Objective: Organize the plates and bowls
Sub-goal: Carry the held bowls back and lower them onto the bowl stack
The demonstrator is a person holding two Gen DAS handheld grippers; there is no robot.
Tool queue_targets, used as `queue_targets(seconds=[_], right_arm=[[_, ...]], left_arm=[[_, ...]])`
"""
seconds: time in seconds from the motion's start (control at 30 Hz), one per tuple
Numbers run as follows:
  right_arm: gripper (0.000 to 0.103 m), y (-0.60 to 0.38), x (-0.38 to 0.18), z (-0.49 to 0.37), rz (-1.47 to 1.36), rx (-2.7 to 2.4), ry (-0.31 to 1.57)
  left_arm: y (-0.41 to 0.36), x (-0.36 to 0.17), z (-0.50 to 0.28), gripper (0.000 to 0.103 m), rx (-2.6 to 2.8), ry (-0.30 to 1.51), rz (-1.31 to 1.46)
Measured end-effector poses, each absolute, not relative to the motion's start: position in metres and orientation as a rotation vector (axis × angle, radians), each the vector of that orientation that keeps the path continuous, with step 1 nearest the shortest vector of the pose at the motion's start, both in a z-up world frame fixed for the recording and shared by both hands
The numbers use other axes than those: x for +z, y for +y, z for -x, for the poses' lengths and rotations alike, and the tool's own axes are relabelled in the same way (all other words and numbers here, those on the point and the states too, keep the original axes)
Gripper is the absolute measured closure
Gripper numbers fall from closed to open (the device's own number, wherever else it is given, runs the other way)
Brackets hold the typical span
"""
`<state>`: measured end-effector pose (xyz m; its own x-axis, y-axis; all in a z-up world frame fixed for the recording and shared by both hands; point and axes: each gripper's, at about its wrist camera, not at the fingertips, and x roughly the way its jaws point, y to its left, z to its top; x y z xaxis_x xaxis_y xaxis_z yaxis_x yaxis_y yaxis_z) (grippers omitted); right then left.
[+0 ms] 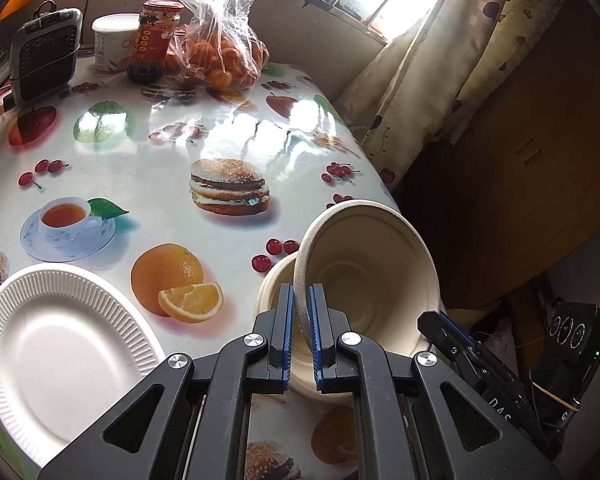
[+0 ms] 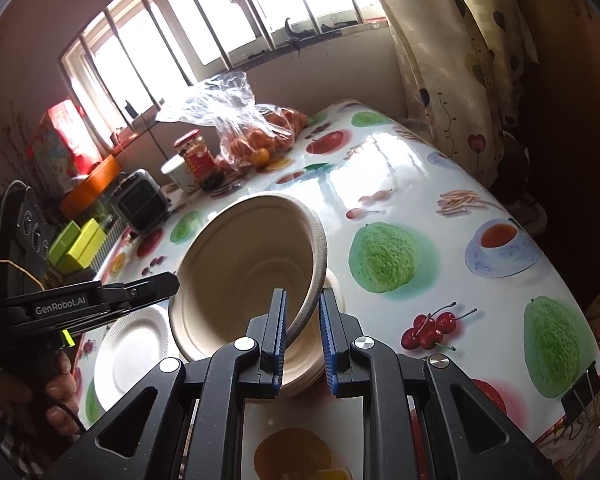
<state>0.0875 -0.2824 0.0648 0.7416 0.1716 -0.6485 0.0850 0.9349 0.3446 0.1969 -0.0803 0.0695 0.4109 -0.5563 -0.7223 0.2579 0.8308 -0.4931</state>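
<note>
A beige paper bowl [image 1: 372,264] hangs tilted, its opening toward the cameras. My left gripper [image 1: 300,292] is shut on its left rim, and my right gripper [image 2: 302,296] is shut on the opposite rim of the same bowl [image 2: 240,272]. Each gripper shows in the other's view: the right gripper [image 1: 436,322] at the bowl's lower right, the left gripper [image 2: 168,280] at its left edge. Just below sits another beige bowl [image 1: 272,284] on the table, partly hidden by the held one. A white ribbed paper plate [image 1: 60,340] lies to the left on the fruit-print tablecloth.
At the table's far end stand a bag of oranges [image 1: 220,56], a red-lidded jar [image 1: 152,40], a white tub [image 1: 112,40] and a small grey heater [image 1: 44,52]. The table edge [image 1: 380,176] and a curtain [image 1: 420,80] run close on the right. A binder clip [image 2: 580,396] grips the cloth.
</note>
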Motion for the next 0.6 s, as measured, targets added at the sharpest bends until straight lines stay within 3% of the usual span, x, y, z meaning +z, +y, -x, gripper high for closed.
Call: queue_targets(seconds=[0.6], right_arm=[[0.087,-0.274,0.045,-0.088,-0.355,0.045,0.784]], left_arm=[[-0.076,0.052,-0.191,0.095,-0.501,1.064,0.338]])
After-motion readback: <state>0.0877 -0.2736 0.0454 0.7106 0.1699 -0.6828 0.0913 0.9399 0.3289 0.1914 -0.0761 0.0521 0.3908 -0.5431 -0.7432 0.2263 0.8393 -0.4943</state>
